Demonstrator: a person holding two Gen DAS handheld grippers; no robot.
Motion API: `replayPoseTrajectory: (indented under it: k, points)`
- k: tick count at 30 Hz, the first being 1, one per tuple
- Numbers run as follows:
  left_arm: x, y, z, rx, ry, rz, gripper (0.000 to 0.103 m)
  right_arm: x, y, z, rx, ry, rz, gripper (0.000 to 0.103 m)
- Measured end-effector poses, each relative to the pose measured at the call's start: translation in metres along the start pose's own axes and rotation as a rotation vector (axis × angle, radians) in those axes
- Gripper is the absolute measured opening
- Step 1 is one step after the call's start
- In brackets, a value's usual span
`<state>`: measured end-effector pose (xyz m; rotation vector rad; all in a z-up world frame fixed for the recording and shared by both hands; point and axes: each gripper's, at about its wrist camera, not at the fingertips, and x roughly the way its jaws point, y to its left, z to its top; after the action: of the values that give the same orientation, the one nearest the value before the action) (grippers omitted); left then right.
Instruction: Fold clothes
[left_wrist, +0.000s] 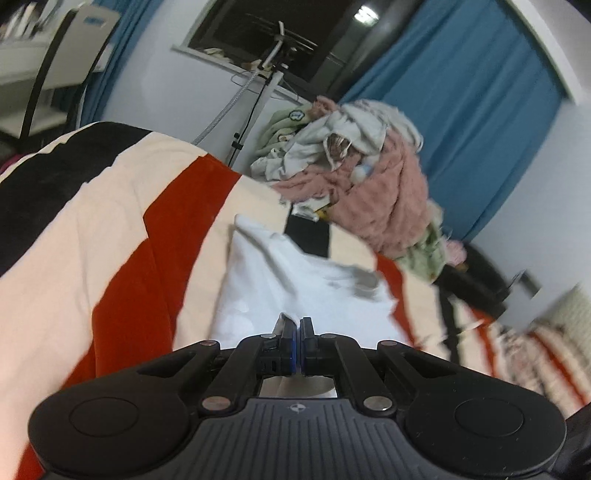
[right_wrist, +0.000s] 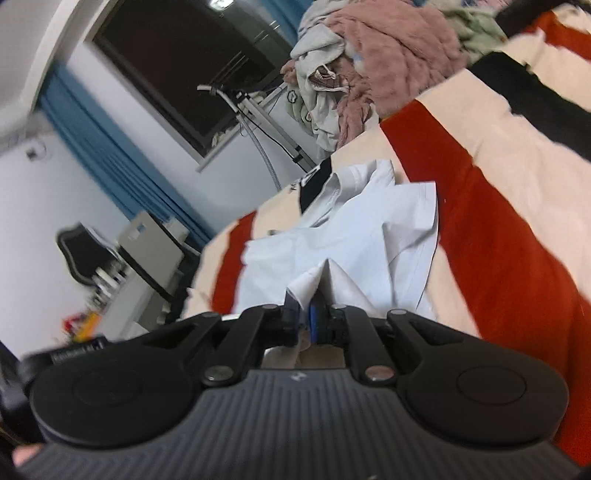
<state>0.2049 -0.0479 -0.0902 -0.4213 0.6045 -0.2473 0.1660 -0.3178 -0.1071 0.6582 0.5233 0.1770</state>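
Pinching white shirt (left_wrist: 295, 280) (right_wrist: 354, 240) with both tongs, left (left_wrist: 296, 328) and right (right_wrist: 306, 310) clamped on fabric; we see shirt on striped bed cover (left_wrist: 140, 236) (right_wrist: 498, 206), laundry heap (left_wrist: 354, 166) (right_wrist: 369, 55) beyond.

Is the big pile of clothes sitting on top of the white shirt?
No, the pile of clothes is heaped farther back on the striped blanket, apart from the white shirt.

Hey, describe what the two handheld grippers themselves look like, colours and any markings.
Both match. The left gripper and right gripper have matte black linkage arms with silver pivot pins, blue finger pads, a dark ribbed body bearing a small round emblem, and a round black disc on each side. No cables or sleeves show.
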Motion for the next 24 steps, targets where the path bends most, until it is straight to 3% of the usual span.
replayPoseTrajectory:
  k: [7,11,12,13,15,16,17,19,24]
  points:
    - [0.045,0.021,-0.015,0.047,0.067,0.043,0.002,0.043,-0.005,-0.011,-0.132,0.077,-0.1,0.01]
    - [0.034,0.016,-0.013,0.082,0.059,0.051,0.004,0.037,0.005,-0.011,-0.18,0.074,-0.12,0.011]
    - [0.029,0.014,-0.012,0.092,0.056,0.055,0.01,0.033,0.008,-0.012,-0.192,0.07,-0.127,0.012]
    - [0.025,0.012,-0.012,0.101,0.054,0.059,0.018,0.03,0.011,-0.012,-0.203,0.067,-0.134,0.016]
    - [0.014,0.008,-0.011,0.118,0.044,0.061,0.051,0.022,0.02,-0.013,-0.239,0.056,-0.152,0.042]
    - [0.003,0.003,-0.011,0.126,0.033,0.055,0.055,0.015,0.024,-0.013,-0.253,0.036,-0.147,0.072]
    - [-0.007,-0.001,-0.01,0.133,0.023,0.049,0.062,0.007,0.027,-0.013,-0.263,0.009,-0.136,0.089]
    - [-0.026,-0.007,-0.012,0.146,0.003,0.039,0.071,-0.01,0.036,-0.013,-0.284,-0.042,-0.128,0.086]
    - [-0.072,-0.024,-0.025,0.206,-0.036,0.022,0.074,-0.049,0.058,-0.018,-0.351,-0.12,-0.156,0.086]
